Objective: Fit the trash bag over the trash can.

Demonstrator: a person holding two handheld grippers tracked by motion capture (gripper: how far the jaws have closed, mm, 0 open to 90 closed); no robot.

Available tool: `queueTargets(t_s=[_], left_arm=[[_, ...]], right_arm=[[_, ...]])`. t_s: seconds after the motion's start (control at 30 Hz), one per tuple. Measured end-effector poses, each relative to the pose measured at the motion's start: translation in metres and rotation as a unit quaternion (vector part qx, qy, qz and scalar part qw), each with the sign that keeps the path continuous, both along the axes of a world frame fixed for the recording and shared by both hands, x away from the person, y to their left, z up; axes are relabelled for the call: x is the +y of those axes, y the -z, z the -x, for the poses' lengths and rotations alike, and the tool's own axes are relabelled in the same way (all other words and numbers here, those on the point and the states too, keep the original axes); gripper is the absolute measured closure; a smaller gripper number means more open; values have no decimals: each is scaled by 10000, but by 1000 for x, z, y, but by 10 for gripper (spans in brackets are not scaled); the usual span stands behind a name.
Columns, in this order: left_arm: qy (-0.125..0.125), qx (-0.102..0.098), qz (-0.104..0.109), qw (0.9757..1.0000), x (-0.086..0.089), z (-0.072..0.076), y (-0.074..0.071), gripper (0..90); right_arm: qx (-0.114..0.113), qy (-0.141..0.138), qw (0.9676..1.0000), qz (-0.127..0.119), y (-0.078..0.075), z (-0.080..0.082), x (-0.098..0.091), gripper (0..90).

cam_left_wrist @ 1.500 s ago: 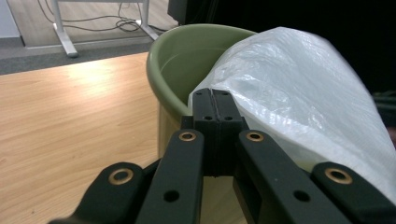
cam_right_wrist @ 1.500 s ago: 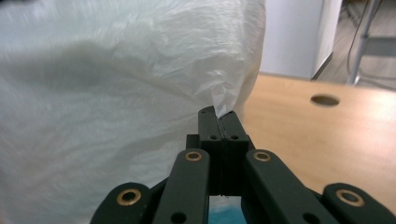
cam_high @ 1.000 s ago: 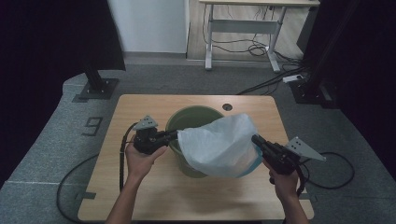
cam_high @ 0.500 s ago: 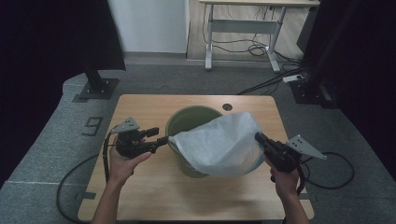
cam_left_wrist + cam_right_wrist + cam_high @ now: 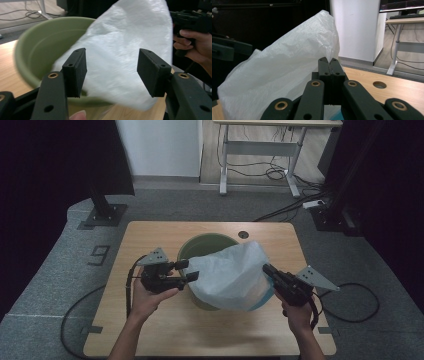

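A white plastic bag (image 5: 227,275) is draped over a green bucket (image 5: 200,245) in the middle of the wooden table (image 5: 150,335). My right gripper (image 5: 265,268) is shut on the bag's right edge; in the right gripper view the closed jaws (image 5: 328,60) pinch the film of the bag (image 5: 287,65). My left gripper (image 5: 187,271) sits at the bag's left edge, and its jaws have just been opening. In the left gripper view its jaws (image 5: 112,53) stand apart, with the bag (image 5: 120,37) and bucket (image 5: 45,42) just ahead and nothing pressed between the pads.
A round hole (image 5: 243,234) is in the table's far side. Cables trail off both table sides onto the grey floor. A black stand base (image 5: 102,215) is at the back left, and a desk frame (image 5: 260,150) with wires behind.
The left gripper let go of the bag's left edge, opened, drew away to the left, then came back toward the bag. The right gripper kept its hold and stayed put.
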State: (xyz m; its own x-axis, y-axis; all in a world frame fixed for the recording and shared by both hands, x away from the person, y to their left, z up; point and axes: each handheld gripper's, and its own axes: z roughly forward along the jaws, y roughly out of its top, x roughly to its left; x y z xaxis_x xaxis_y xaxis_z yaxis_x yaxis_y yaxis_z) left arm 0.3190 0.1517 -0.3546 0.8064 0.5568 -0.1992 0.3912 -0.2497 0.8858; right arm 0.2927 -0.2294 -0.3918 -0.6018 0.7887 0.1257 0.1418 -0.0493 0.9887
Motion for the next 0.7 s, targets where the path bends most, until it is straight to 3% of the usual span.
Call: queueTargets(t_s=[0.4, 0.7], left_arm=[[403, 28, 127, 9991, -25, 8, -2, 397], [534, 63, -56, 9985, -41, 9, 1, 395]], right_arm=[[10, -103, 9999, 112, 0, 0, 16, 887], [-42, -106, 9996, 247, 0, 5, 22, 887]])
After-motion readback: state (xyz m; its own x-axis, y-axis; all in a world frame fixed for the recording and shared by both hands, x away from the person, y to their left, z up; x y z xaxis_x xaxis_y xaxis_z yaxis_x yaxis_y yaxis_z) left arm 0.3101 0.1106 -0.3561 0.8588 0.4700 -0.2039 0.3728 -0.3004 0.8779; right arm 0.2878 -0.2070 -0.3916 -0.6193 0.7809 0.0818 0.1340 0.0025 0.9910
